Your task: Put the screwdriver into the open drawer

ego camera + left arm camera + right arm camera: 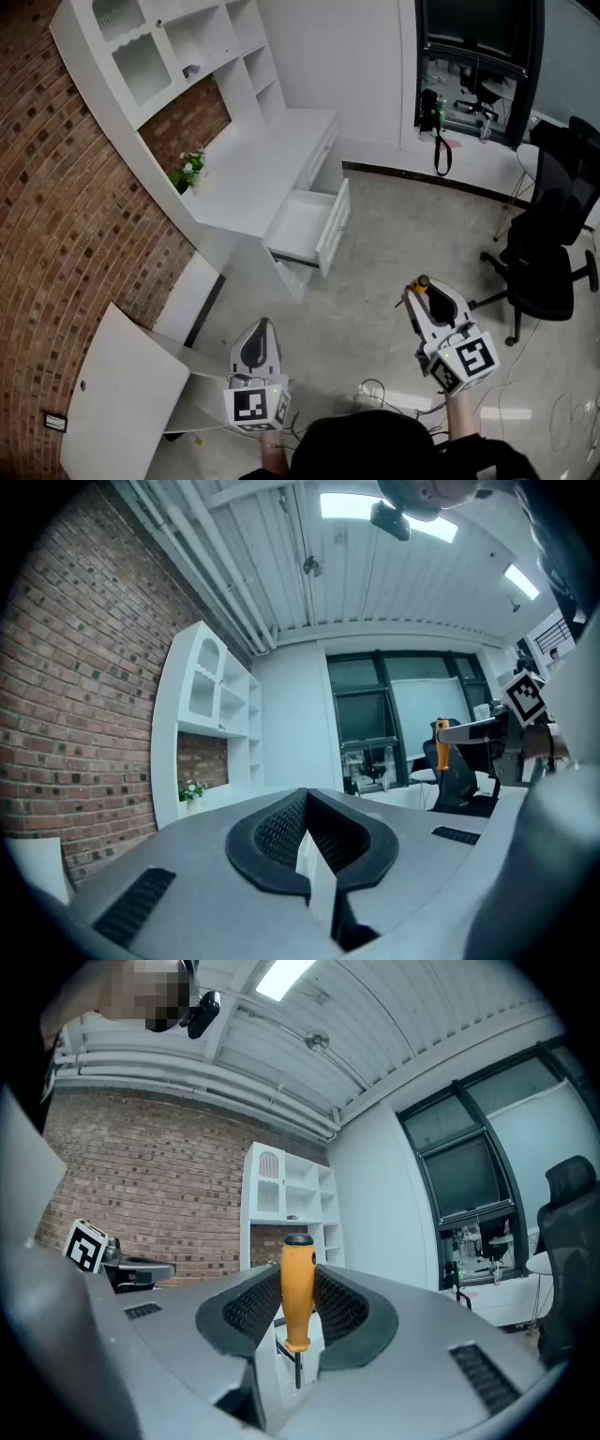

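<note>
An orange-handled screwdriver [424, 285] [297, 1288] stands upright between the pads of my right gripper [419, 289] [298, 1277], which is shut on its handle, dark shaft pointing down. In the head view this gripper is at the lower right, over the floor. The open white drawer [334, 228] juts out of the desk ahead and to the left, its inside bare. My left gripper [259, 339] [306, 803] hangs at the lower middle, fingertips together with nothing between them. The left gripper view also catches the screwdriver [441, 746] off to the right.
A white desk [262, 164] with a shelf unit stands along the brick wall, with a small plant [187, 171] on it. A black office chair [548, 253] stands at the right. A white panel [122, 394] lies at lower left. Cables [375, 392] trail on the floor.
</note>
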The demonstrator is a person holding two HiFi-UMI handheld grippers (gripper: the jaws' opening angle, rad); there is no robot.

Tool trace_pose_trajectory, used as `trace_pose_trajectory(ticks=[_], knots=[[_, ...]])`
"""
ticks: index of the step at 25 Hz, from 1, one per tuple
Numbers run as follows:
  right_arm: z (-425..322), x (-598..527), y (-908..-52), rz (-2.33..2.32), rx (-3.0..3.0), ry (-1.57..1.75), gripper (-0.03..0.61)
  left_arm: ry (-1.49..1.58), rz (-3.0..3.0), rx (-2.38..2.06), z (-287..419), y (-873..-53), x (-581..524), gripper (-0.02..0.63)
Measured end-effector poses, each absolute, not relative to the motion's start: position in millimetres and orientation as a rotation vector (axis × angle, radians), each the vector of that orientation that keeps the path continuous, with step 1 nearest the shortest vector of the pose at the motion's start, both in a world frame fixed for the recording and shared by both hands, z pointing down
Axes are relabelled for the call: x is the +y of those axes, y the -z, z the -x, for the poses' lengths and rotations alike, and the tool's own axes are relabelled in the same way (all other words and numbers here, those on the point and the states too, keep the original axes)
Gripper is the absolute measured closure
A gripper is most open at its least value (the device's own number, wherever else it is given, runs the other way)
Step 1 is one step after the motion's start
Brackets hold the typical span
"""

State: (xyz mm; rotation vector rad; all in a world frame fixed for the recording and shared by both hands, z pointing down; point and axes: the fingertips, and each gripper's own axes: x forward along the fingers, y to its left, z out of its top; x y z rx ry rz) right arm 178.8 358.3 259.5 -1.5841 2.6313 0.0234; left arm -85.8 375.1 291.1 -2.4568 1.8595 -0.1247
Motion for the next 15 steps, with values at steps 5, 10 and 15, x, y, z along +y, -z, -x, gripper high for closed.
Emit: trace_pose_trajectory(ticks=[5,10,15], knots=[[-183,359,-260,1.584,2.632,-0.017,0.463,0.153,2.446,1.847,84,-293,377,0.605],[-187,359,-260,1.570,2.638,-0.014,0.463,0.163,2.432,1.856,81,-293,380,0.604],[-192,359,-264,1.547,2.645,-0.011,0.463,0.158,2.427,1.876,72,-294,384,0.604]])
